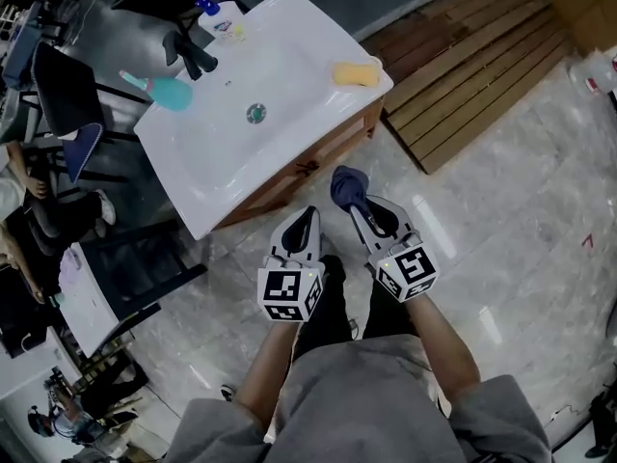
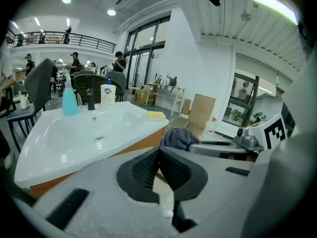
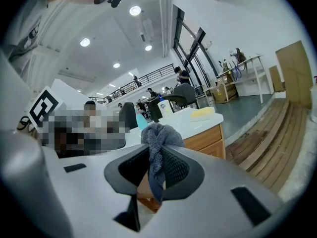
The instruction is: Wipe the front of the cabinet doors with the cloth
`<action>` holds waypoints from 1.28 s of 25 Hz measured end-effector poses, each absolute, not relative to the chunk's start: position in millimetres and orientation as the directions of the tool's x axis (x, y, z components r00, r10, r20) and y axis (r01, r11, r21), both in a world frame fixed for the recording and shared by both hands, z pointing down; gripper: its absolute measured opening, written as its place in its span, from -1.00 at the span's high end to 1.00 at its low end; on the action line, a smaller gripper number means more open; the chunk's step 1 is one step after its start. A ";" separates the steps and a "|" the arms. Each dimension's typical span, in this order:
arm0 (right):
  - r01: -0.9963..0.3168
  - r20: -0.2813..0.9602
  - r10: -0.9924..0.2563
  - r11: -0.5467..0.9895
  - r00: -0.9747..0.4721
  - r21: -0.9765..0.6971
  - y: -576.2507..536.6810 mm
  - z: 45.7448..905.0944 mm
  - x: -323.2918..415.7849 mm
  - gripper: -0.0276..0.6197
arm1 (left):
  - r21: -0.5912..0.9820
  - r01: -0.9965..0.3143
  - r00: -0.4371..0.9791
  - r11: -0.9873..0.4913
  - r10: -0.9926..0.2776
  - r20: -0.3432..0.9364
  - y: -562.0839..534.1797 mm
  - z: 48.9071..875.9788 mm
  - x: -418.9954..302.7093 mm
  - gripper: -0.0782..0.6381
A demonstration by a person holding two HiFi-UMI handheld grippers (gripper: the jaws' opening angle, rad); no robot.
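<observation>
A wooden vanity cabinet with a white basin top stands ahead of me; its door fronts face me. My right gripper is shut on a dark blue-grey cloth, bunched above the jaws, a short way off the cabinet front. My left gripper hangs beside it, shut with nothing between its jaws, also short of the cabinet. The cloth shows to the right in the left gripper view.
On the basin top sit a yellow sponge, a teal spray bottle, a black tap and a soap bottle. A slatted wooden platform lies right of the cabinet. Dark chairs and a person are at left.
</observation>
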State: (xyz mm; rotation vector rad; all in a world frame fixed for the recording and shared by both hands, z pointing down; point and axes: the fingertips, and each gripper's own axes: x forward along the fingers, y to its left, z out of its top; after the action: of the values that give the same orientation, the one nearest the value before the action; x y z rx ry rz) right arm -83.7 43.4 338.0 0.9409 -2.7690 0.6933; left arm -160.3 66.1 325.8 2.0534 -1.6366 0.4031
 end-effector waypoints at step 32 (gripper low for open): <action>-0.516 0.348 -0.426 0.826 -0.835 -0.228 5.1 512.5 -196.8 0.72 | 0.168 -0.977 0.205 -0.129 -0.768 0.607 35.7 482.4 -230.0 0.76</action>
State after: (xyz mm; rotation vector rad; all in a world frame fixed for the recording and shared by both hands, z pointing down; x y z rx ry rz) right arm -196.8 5.1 512.5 0.7190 -2.7253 0.4573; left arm -230.0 35.7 482.4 1.9539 -1.6153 0.5147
